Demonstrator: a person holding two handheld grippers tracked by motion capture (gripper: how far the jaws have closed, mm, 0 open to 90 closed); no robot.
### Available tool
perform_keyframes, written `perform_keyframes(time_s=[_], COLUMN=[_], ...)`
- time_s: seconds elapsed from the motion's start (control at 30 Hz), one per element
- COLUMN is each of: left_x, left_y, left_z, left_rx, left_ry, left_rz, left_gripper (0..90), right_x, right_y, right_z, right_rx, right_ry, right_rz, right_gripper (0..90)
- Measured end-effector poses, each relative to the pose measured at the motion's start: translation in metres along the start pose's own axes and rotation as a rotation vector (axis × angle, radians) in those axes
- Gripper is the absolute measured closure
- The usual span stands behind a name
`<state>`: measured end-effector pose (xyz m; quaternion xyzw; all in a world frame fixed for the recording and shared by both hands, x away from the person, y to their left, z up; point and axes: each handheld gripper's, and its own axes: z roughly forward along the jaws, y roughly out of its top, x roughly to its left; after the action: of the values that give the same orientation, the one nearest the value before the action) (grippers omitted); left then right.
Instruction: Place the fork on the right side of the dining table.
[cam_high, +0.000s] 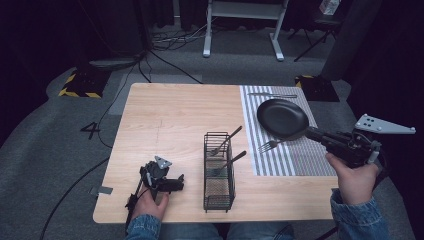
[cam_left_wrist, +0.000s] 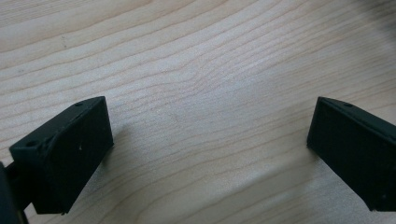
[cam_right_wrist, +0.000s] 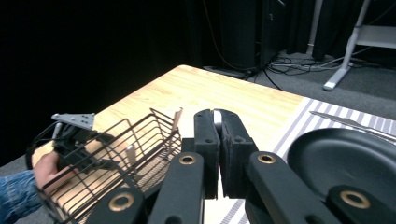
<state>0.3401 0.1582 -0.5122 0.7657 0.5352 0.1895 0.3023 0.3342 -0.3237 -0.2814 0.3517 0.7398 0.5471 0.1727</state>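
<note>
The right gripper pinches the handle of a fork, its jaws pressed together on the metal, just beside the black pan on the striped mat. Ahead of it stands the wire basket holding 2 forks. The left gripper rests on the wooden table, jaws spread wide over bare wood, near the basket.

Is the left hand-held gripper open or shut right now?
Open. The left hand-held gripper has its jaws spread wide, with bare wooden table between them and nothing held.
</note>
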Motion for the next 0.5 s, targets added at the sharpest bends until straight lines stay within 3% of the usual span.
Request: perform_keyframes(time_s=[0.5], left_x=[0.000], left_y=[0.000], left_z=[0.000], left_rx=[0.001], left_ry=[0.001], left_rz=[0.001], left_gripper=[0.3], right_x=[-0.033], right_y=[-0.007], right_z=[0.023], right_rx=[0.043], right_ry=[-0.052], right_rz=[0.056], right_gripper=[87.0])
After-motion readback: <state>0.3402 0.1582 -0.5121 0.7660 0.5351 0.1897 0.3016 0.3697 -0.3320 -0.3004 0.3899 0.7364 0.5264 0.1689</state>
